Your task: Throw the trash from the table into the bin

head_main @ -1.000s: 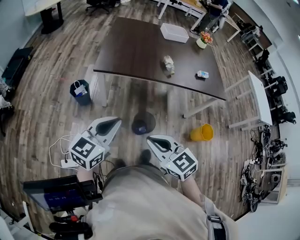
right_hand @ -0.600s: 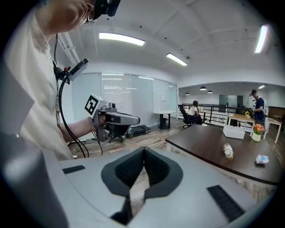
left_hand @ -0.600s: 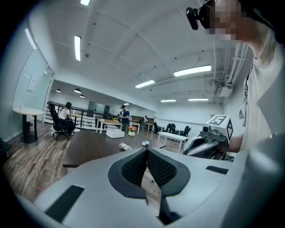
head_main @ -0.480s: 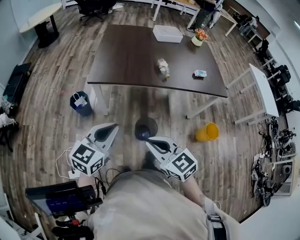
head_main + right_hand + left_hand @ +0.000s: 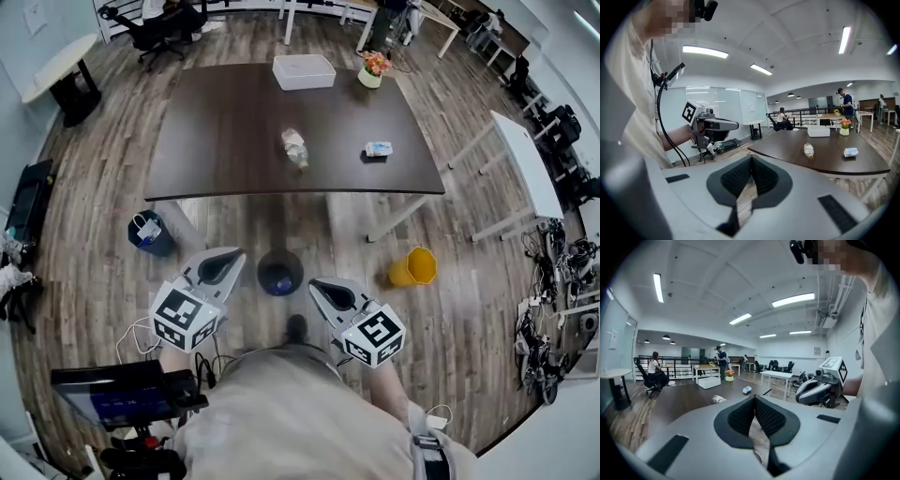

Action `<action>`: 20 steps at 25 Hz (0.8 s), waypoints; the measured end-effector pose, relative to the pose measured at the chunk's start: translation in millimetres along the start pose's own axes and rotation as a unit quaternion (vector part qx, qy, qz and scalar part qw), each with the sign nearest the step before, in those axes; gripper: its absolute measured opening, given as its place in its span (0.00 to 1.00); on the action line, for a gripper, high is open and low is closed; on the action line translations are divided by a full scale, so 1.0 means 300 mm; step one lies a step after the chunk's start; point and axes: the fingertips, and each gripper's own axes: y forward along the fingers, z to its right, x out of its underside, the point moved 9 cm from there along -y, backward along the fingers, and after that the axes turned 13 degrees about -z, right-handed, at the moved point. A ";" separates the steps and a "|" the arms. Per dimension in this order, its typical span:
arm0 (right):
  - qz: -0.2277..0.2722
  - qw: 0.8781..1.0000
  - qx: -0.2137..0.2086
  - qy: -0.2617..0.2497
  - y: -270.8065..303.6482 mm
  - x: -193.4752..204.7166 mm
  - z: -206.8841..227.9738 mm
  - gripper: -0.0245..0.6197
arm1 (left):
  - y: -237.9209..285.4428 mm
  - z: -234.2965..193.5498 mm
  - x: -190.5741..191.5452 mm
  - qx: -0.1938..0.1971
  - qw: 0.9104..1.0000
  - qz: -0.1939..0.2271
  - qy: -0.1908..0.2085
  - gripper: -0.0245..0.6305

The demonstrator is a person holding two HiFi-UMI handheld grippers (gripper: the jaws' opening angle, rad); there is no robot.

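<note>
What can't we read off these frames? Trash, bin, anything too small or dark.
- Dark bin, head view: the inside is too dark and small to tell what it holds.
- Crumpled trash on the table: too small in every view to tell bottle from wrapper.
- Packet: the print is too small to read in any view.

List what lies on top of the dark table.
On the table lie a white box, a flower pot, a crushed bottle and a small packet. Whether the box holds anything cannot be seen.
</note>
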 end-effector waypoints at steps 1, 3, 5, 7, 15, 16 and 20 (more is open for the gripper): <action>0.005 1.000 0.001 0.004 -0.013 0.000 0.044 0.05 | 0.028 0.002 -0.023 -0.002 1.000 0.000 -0.003 0.06; 0.014 1.000 -0.003 0.012 -0.031 0.000 0.124 0.05 | 0.078 0.003 -0.064 -0.012 1.000 -0.003 -0.005 0.06; 0.019 1.000 -0.014 0.014 -0.043 0.002 0.200 0.05 | 0.124 0.008 -0.101 -0.022 1.000 -0.008 -0.006 0.06; 0.018 0.999 -0.028 0.013 -0.050 0.003 0.276 0.05 | 0.170 0.019 -0.133 -0.031 0.999 -0.017 -0.009 0.06; 0.035 0.997 -0.061 0.037 -0.127 0.003 0.594 0.05 | 0.362 0.085 -0.284 -0.065 0.997 -0.041 -0.011 0.06; 0.039 0.996 -0.067 0.048 -0.139 0.012 0.621 0.05 | 0.375 0.096 -0.295 -0.070 0.996 -0.046 -0.010 0.06; 0.052 0.994 -0.063 0.076 -0.173 0.048 0.726 0.05 | 0.449 0.085 -0.342 -0.084 0.995 -0.051 0.006 0.06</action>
